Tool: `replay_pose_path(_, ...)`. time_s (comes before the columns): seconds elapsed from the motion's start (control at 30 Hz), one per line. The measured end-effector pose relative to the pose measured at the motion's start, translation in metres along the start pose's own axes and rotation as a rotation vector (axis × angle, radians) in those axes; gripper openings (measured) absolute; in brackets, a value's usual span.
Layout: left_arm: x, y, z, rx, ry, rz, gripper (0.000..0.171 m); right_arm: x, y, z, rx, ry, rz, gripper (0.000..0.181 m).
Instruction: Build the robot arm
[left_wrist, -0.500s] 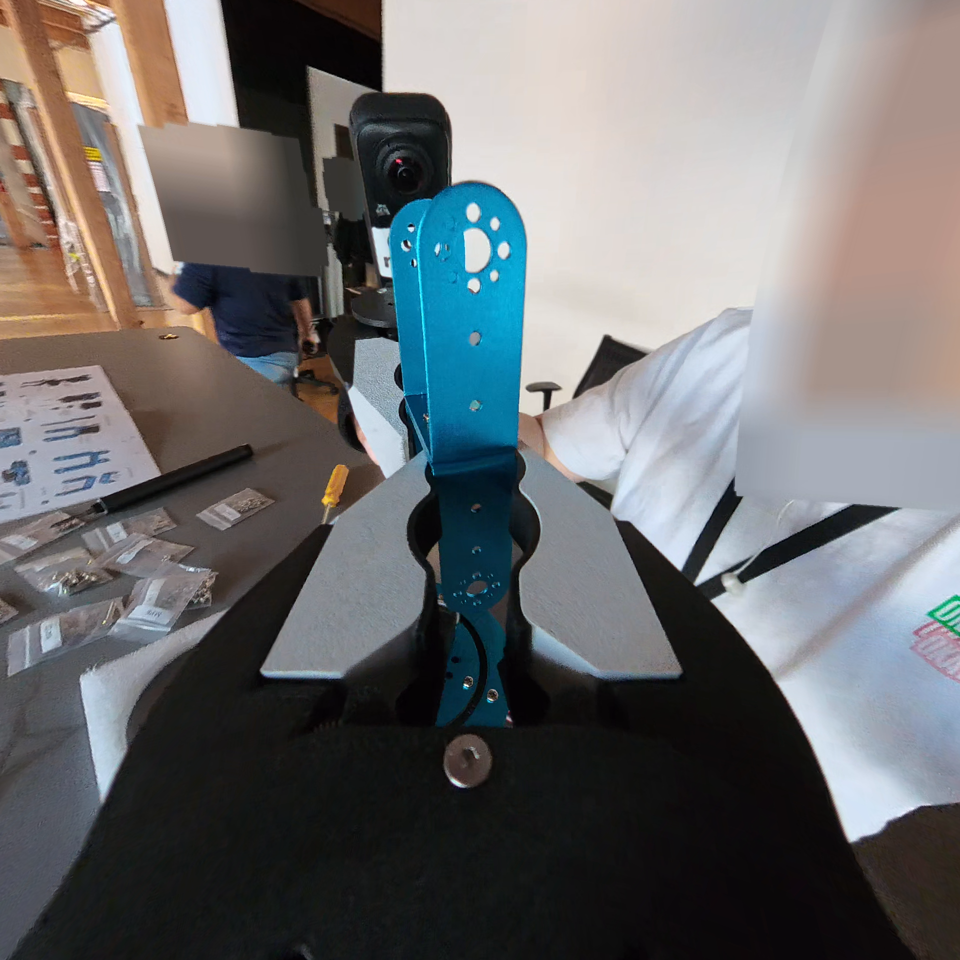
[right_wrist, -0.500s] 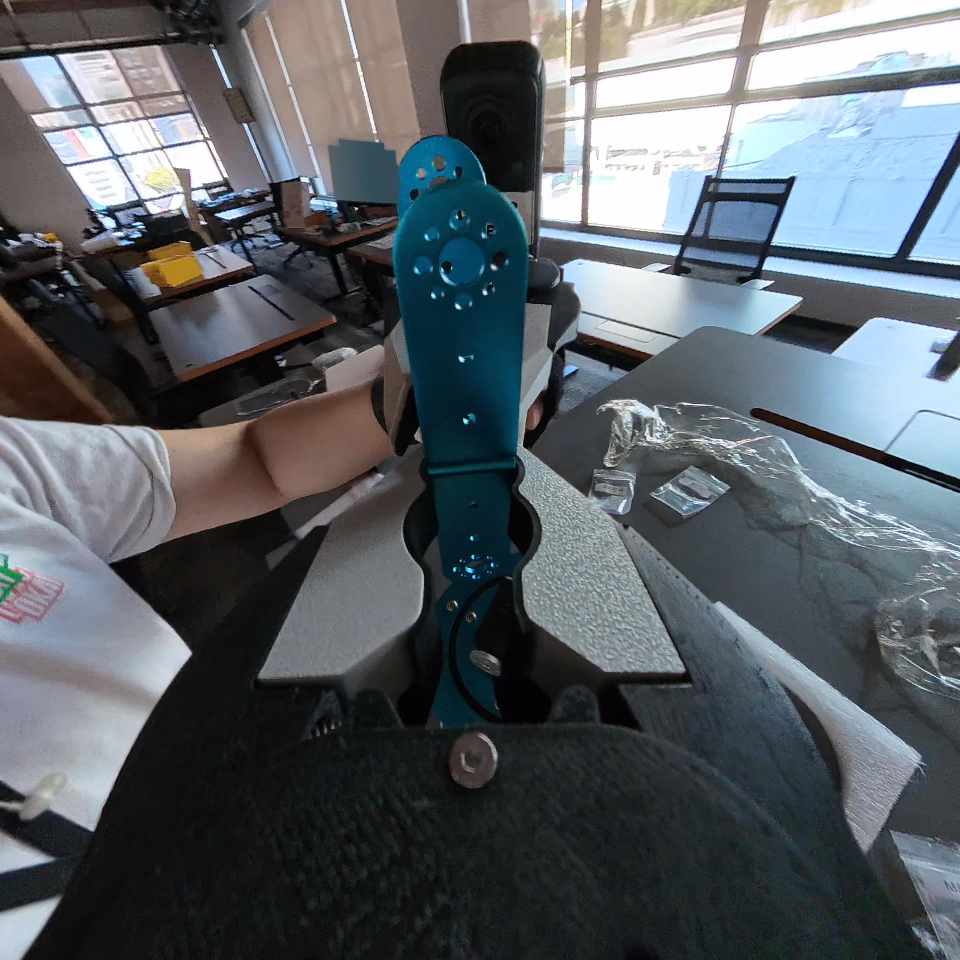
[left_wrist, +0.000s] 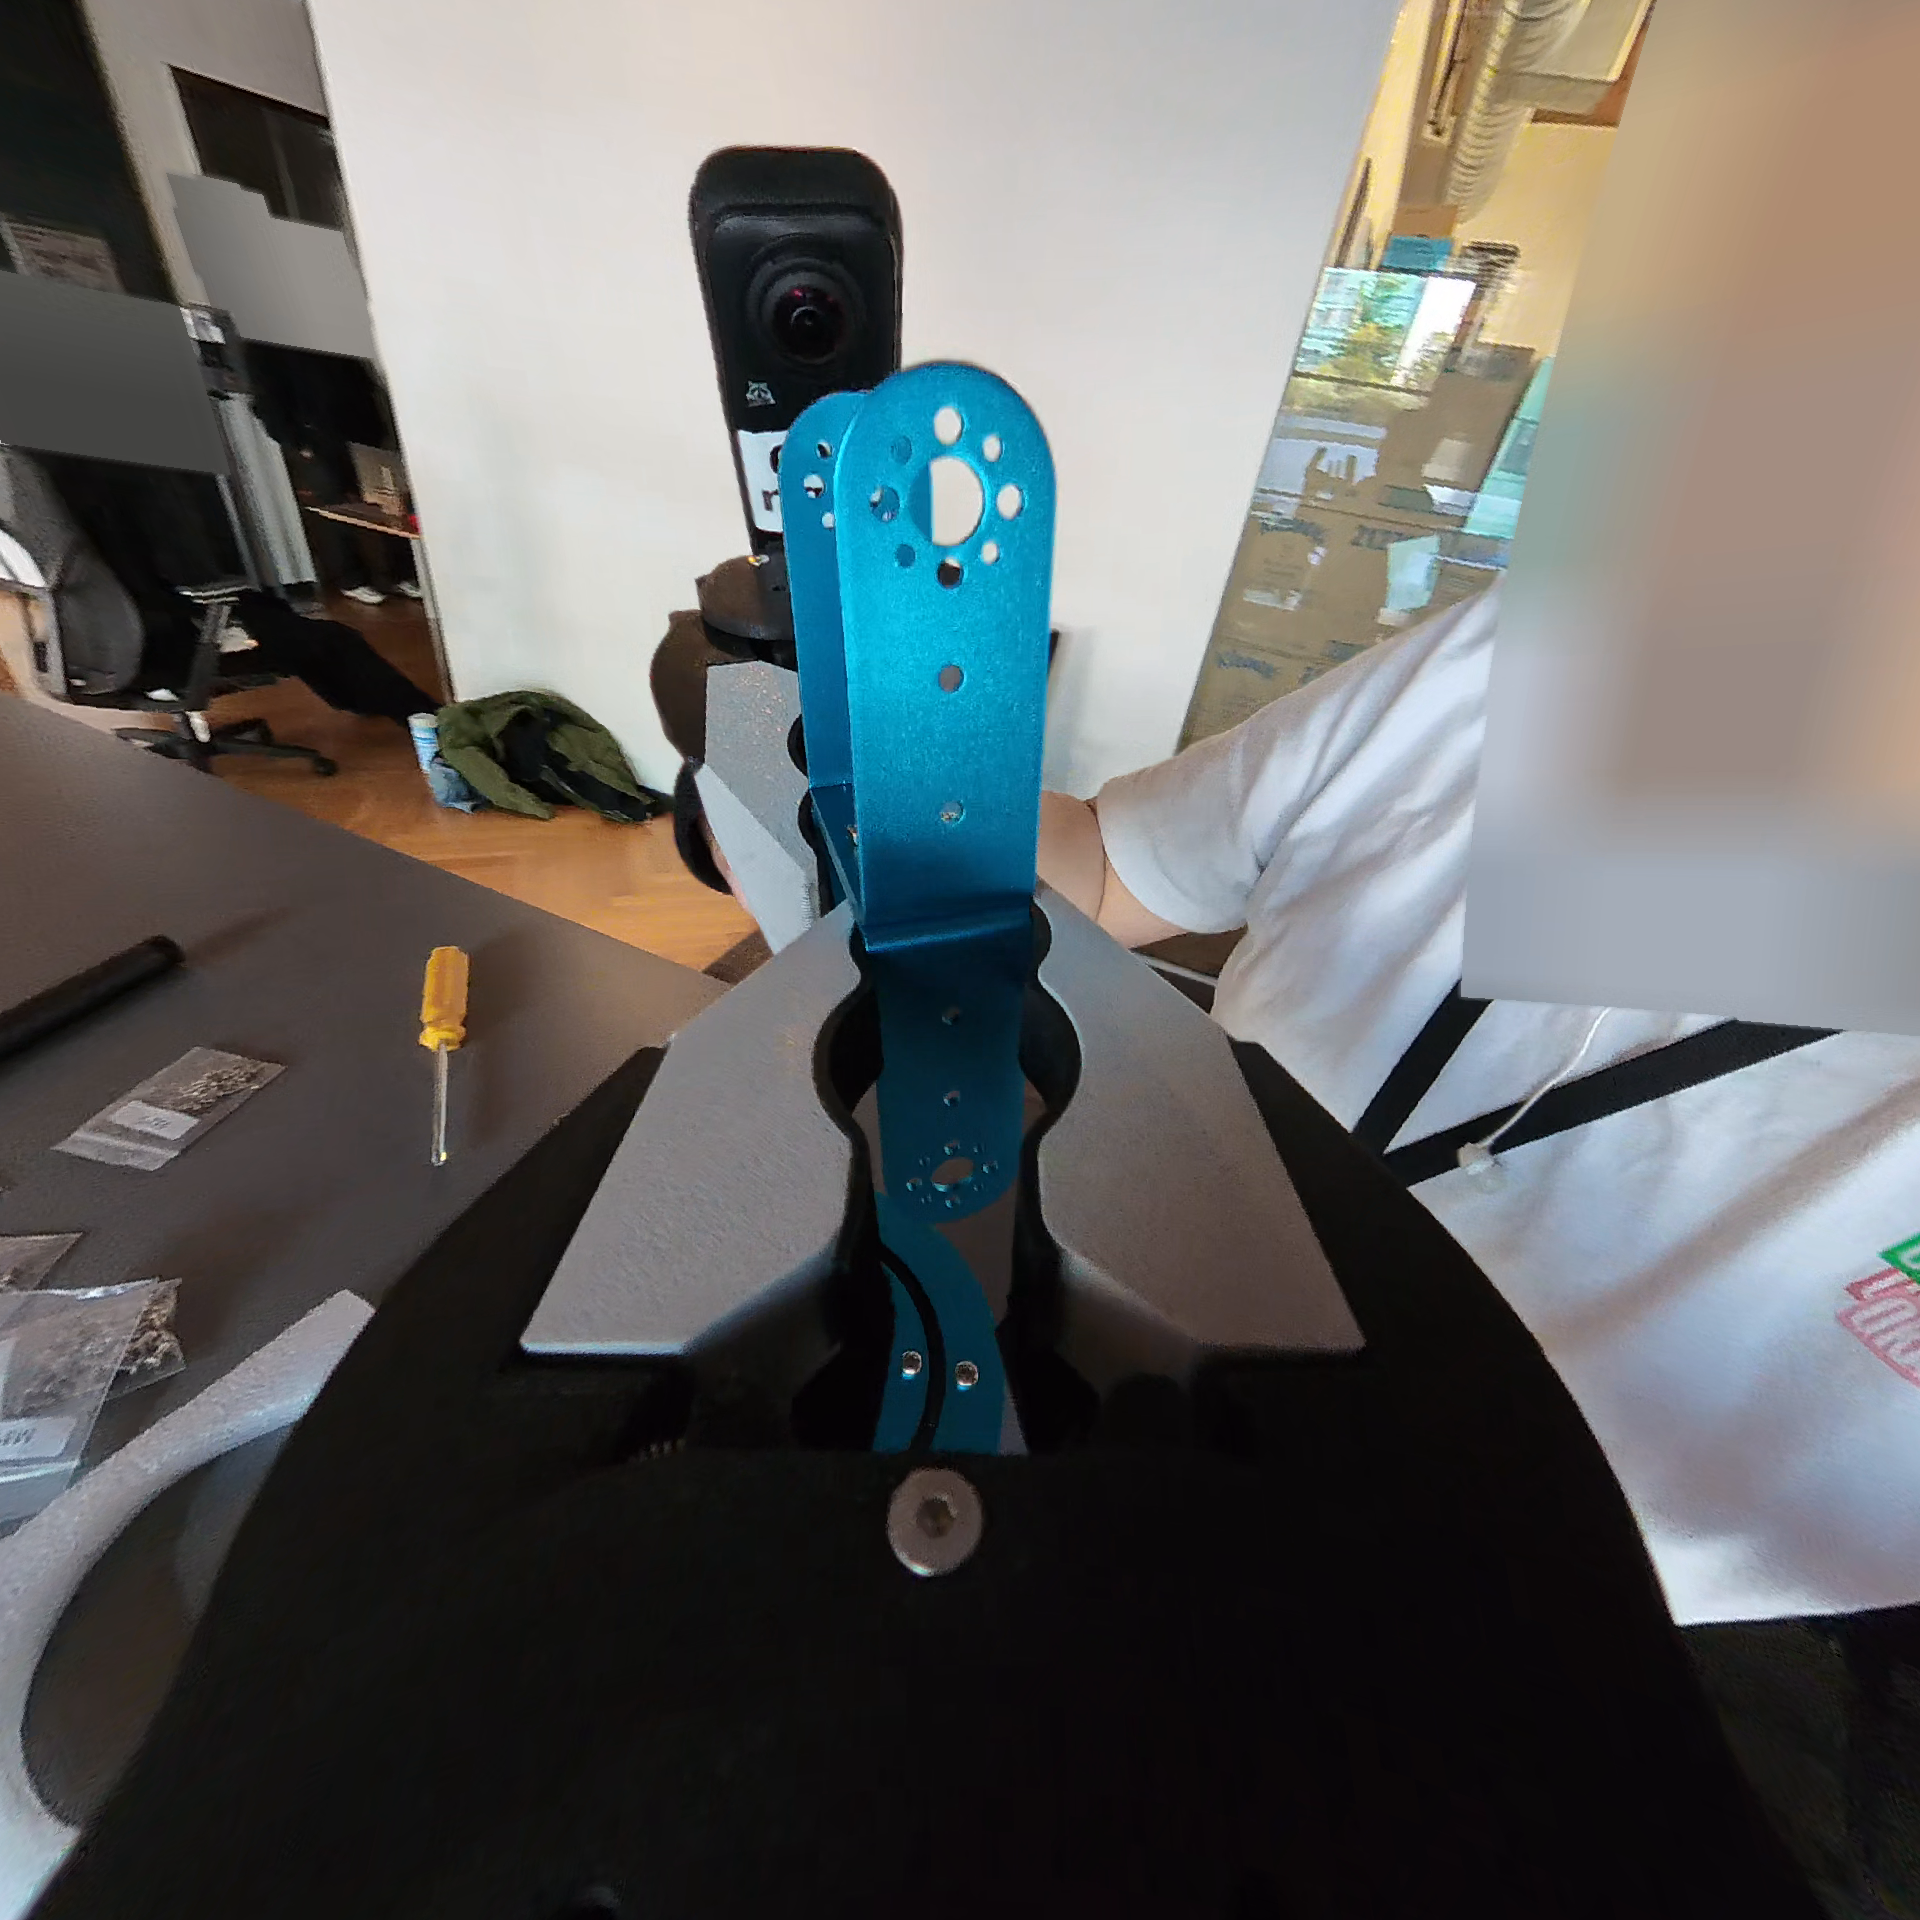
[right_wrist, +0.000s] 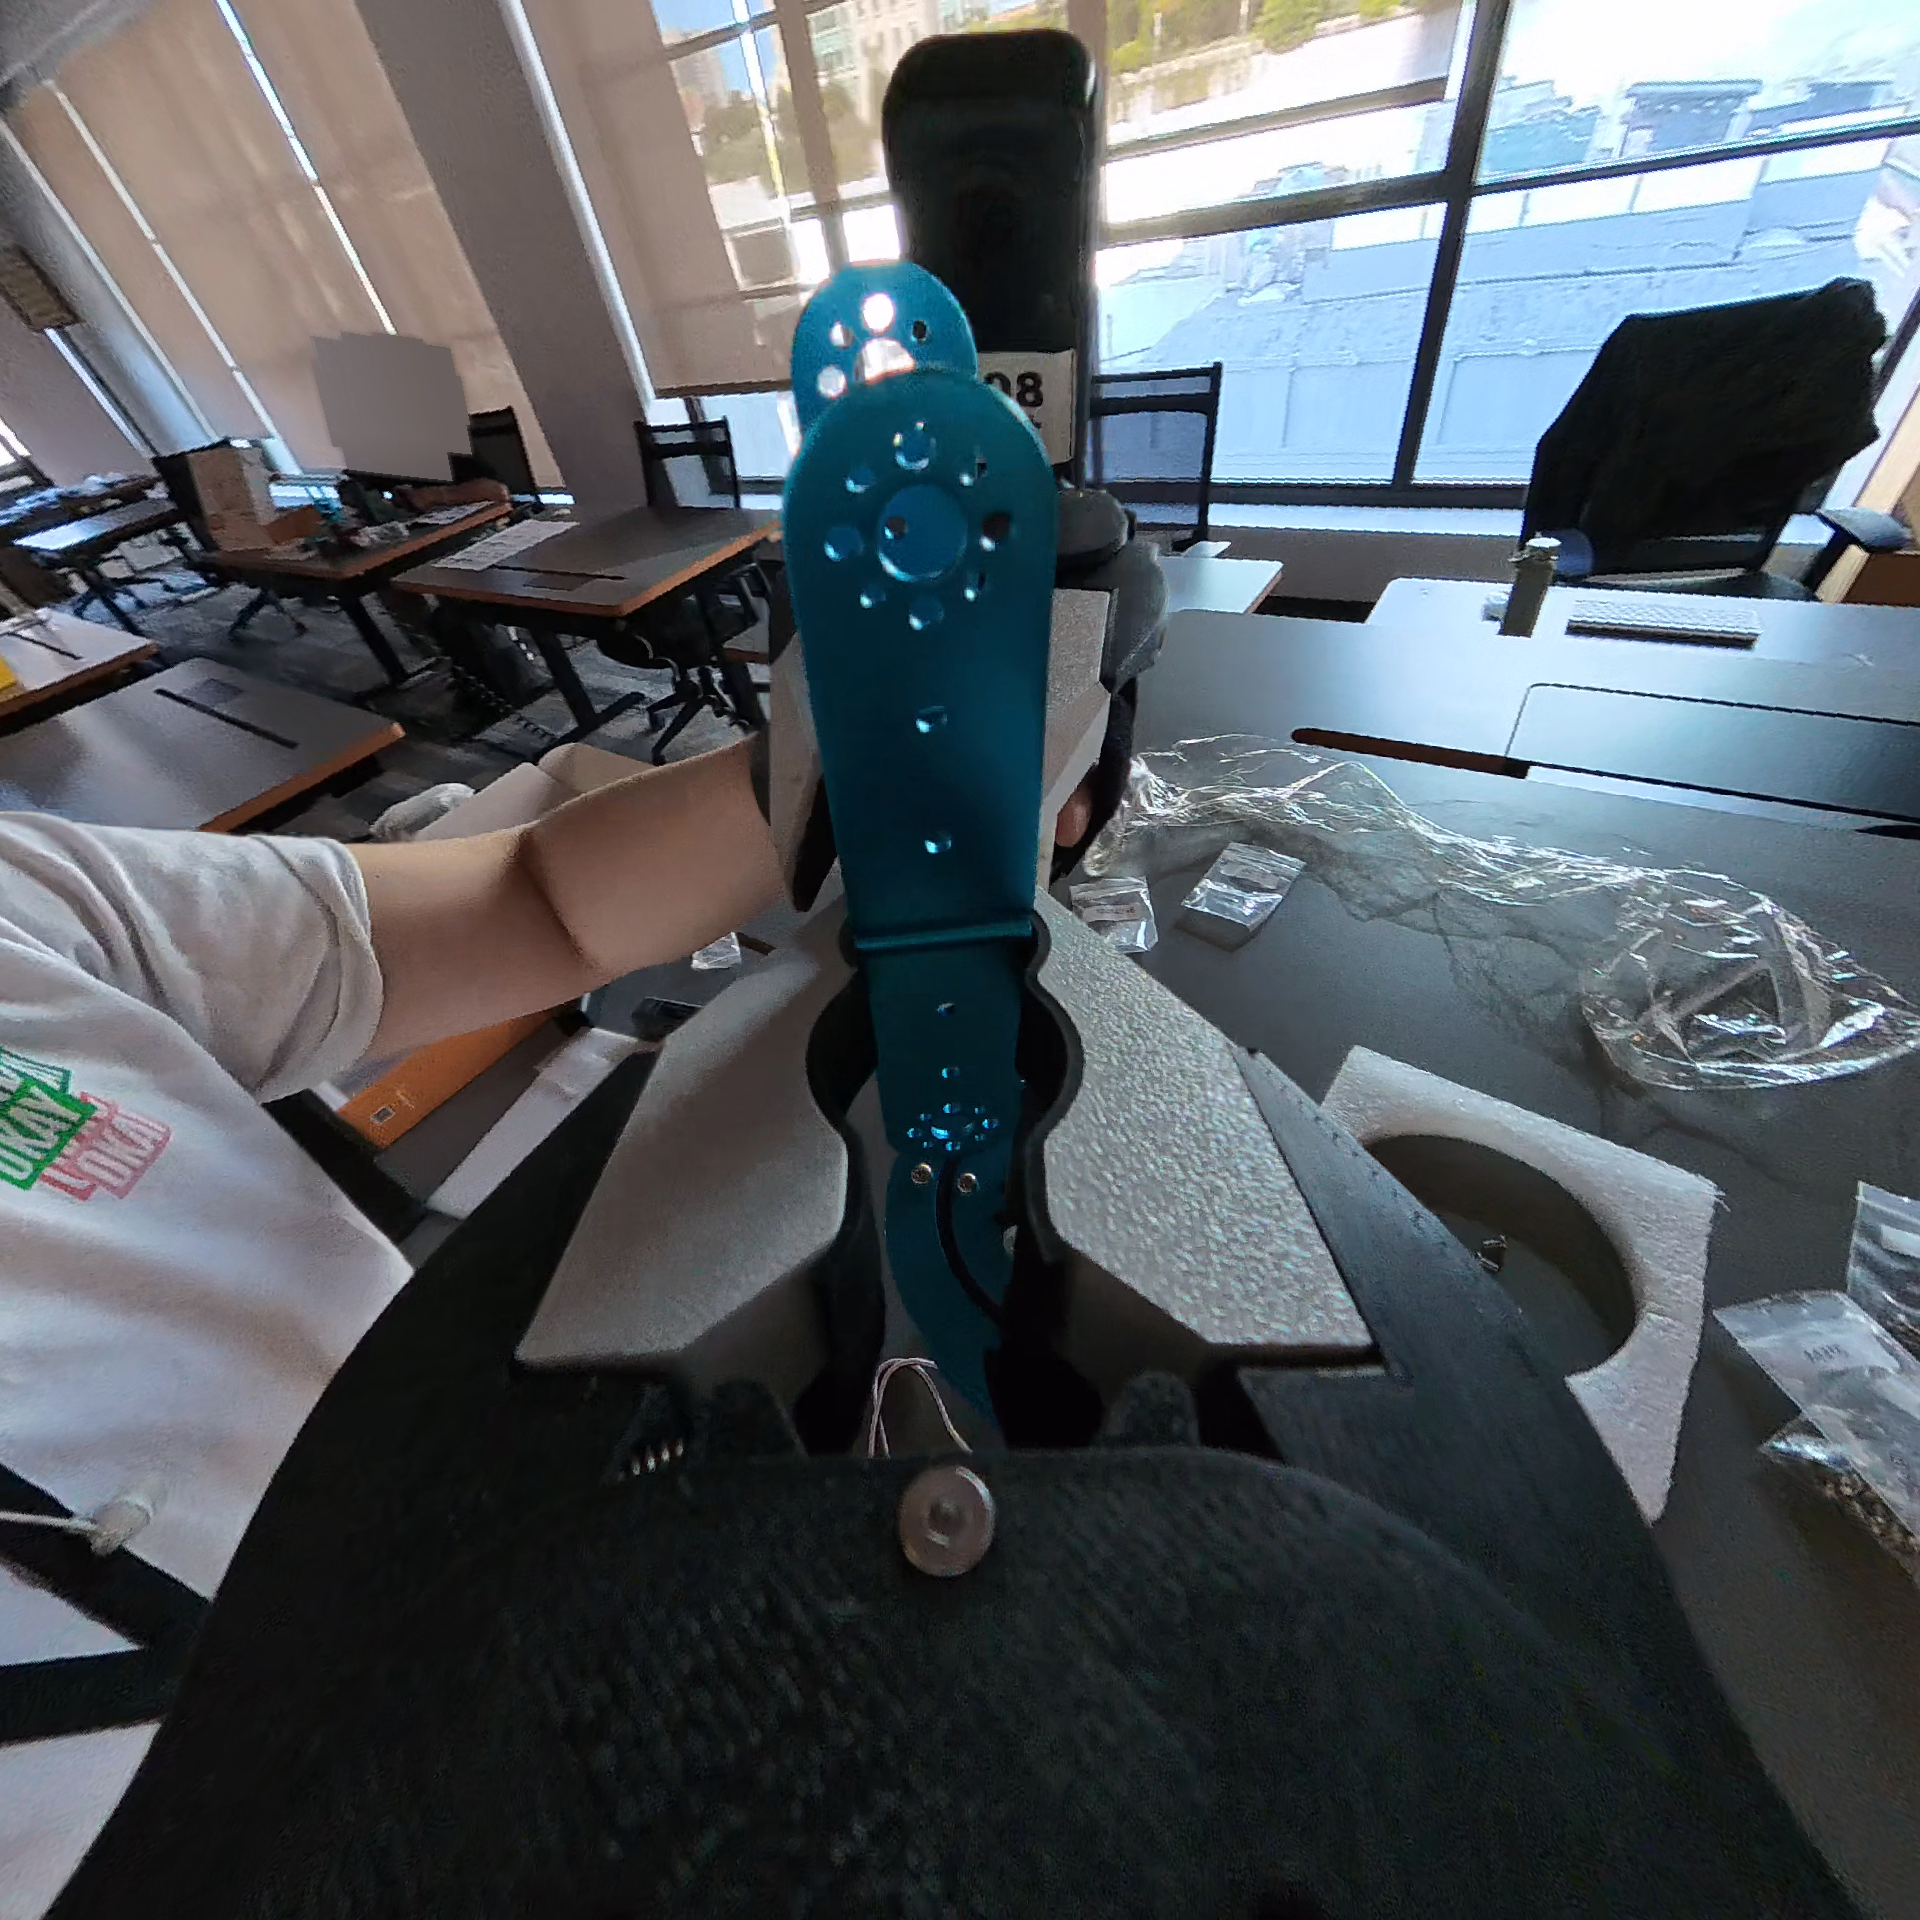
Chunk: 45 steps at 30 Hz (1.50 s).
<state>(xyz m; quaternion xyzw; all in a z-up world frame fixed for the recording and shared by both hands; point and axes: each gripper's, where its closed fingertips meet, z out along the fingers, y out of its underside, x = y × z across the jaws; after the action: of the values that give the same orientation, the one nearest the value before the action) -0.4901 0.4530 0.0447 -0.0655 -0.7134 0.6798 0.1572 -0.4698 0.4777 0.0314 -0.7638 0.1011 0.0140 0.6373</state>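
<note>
one blue bracket (left_wrist: 940, 665), two grippers

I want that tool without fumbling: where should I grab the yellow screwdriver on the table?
Probably take the yellow screwdriver by its thick handle, from above, jaws across it: it lies flat on the table and its shaft is thin.

White wall (left_wrist: 1091, 208), wooden floor (left_wrist: 582, 852), large windows (right_wrist: 1455, 260), rows of desks (right_wrist: 582, 561), black office chair (right_wrist: 1704, 436)
</note>
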Motion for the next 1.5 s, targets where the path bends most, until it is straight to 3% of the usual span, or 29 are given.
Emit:
replay_pose_path(0.43, 0.011, 0.006, -0.009, -0.034, 0.062, 0.069, 0.019, -0.008, 0.002, 0.011, 0.016, 0.083, -0.041, 0.021)
replay_pose_path(0.7, 0.010, -0.018, -0.012, 0.041, 0.057, -0.084, 0.019, -0.007, -0.019, 0.009, 0.022, 0.060, 0.106, 0.020)
replay_pose_path(0.97, 0.033, -0.020, -0.011, -0.007, 0.013, 0.158, 0.019, -0.029, -0.025, 0.011, 0.019, 0.064, -0.115, 0.021)
replay_pose_path(1.17, 0.046, -0.011, -0.004, -0.068, -0.035, 0.231, 0.019, -0.044, -0.019, 0.009, 0.062, 0.042, -0.215, 0.021)
replay_pose_path(1.3, 0.047, -0.007, 0.000, -0.086, -0.074, 0.223, 0.019, -0.047, -0.014, 0.007, 0.078, 0.010, -0.195, 0.021)
replay_pose_path(1.5, 0.046, -0.020, -0.001, 0.002, -0.020, 0.031, 0.019, -0.045, -0.022, 0.005, 0.056, 0.026, -0.029, 0.020)
